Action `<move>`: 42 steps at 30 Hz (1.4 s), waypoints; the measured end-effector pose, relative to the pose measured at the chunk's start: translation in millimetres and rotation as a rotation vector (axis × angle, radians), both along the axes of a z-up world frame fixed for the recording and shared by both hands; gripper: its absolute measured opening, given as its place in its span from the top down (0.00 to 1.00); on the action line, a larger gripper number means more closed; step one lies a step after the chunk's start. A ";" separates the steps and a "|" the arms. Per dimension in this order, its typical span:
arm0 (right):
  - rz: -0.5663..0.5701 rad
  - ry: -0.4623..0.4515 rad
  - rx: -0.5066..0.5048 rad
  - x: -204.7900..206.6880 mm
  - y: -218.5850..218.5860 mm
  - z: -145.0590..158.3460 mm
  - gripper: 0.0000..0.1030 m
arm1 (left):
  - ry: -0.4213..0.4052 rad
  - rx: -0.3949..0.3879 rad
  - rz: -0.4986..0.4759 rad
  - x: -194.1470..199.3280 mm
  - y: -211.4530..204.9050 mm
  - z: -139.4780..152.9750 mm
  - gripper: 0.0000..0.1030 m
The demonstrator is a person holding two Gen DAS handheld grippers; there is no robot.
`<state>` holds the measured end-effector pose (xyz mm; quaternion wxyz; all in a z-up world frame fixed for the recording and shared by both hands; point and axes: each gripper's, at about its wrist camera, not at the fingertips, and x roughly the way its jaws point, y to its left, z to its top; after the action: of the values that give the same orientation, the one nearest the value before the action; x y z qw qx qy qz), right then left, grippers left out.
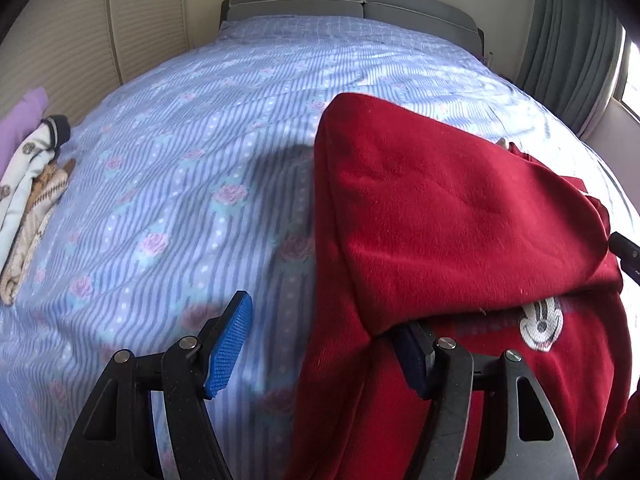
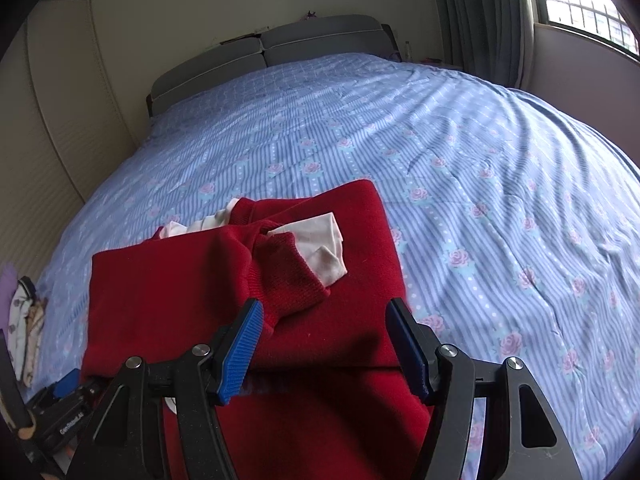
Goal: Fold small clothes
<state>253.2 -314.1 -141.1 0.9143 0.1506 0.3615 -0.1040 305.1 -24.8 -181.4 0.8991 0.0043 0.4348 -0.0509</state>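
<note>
A small red sweatshirt lies partly folded on the blue striped floral bedsheet, with a ribbed cuff and a white inner collar on top. In the left wrist view the sweatshirt has its upper layer folded over a white mouse-face print. My left gripper is open, its right finger tucked under the folded red edge. My right gripper is open over the sweatshirt's near edge, holding nothing.
A pile of folded pale clothes and a purple item lie at the bed's left edge. A grey headboard stands at the far end. A ribbed wardrobe is on the left; curtains and a window on the right.
</note>
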 end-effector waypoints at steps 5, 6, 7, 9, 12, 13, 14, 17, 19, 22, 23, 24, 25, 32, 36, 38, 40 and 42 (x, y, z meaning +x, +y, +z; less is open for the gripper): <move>0.001 0.006 -0.010 14.8 0.3 0.0 0.37 | -0.035 0.011 0.022 5.9 5.5 5.7 0.35; 0.005 0.007 -0.015 16.7 0.7 0.7 0.37 | -0.043 0.004 0.034 4.6 10.3 6.1 0.35; 0.008 0.005 -0.020 17.8 1.2 1.5 0.37 | -0.050 -0.006 0.055 3.5 17.9 6.4 0.35; 0.016 0.003 -0.032 18.6 3.3 2.2 0.37 | -0.058 -0.029 0.095 1.3 32.0 6.7 0.34; 0.032 0.014 -0.030 20.9 9.2 -2.6 0.37 | -0.048 -0.068 0.110 1.3 42.5 4.6 0.34; 0.034 0.016 -0.028 21.4 10.8 -4.6 0.37 | -0.051 -0.052 0.101 0.9 39.5 4.5 0.34; 0.033 0.021 -0.027 22.3 12.6 -7.1 0.37 | -0.055 -0.037 0.095 0.6 36.5 4.7 0.34; 0.030 0.019 -0.014 21.8 13.8 -10.0 0.37 | -0.063 -0.020 0.085 -0.8 32.6 4.2 0.34; 0.048 0.026 -0.005 24.0 15.2 -13.0 0.37 | -0.059 -0.027 0.085 -0.9 34.6 1.2 0.33; 0.089 0.039 0.020 28.4 16.3 -19.8 0.47 | -0.058 -0.034 0.092 -2.4 37.0 -2.2 0.30; 0.126 0.041 0.051 31.0 17.0 -23.9 0.68 | -0.060 -0.031 0.093 -3.1 36.6 -2.2 0.30; 0.132 0.056 0.050 32.8 17.3 -26.9 0.75 | -0.062 -0.026 0.093 -3.6 35.7 -1.9 0.30; 0.128 0.054 0.040 32.4 17.0 -27.1 0.81 | -0.063 -0.020 0.093 -3.7 35.2 -1.7 0.30; 0.086 -0.005 -0.026 23.2 12.9 -10.1 0.91 | -0.073 -0.007 0.089 -4.6 33.2 -2.1 0.29; 0.105 0.071 -0.053 32.7 16.7 -26.6 0.88 | -0.061 -0.014 0.081 -4.7 33.1 -2.6 0.28; 0.101 0.063 -0.063 29.0 16.4 -19.7 0.73 | -0.060 -0.007 0.070 -8.4 31.3 2.3 0.29; 0.093 0.037 -0.062 21.6 14.3 -11.7 0.48 | -0.067 0.001 0.057 -14.7 28.8 8.2 0.29; 0.083 0.006 -0.086 9.8 14.7 -2.3 0.41 | -0.072 0.014 0.043 -23.8 25.8 14.0 0.29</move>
<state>263.0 -299.4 -143.4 0.9223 0.0955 0.3653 -0.0817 281.3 1.0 -167.4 0.9149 0.0033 0.4026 -0.0282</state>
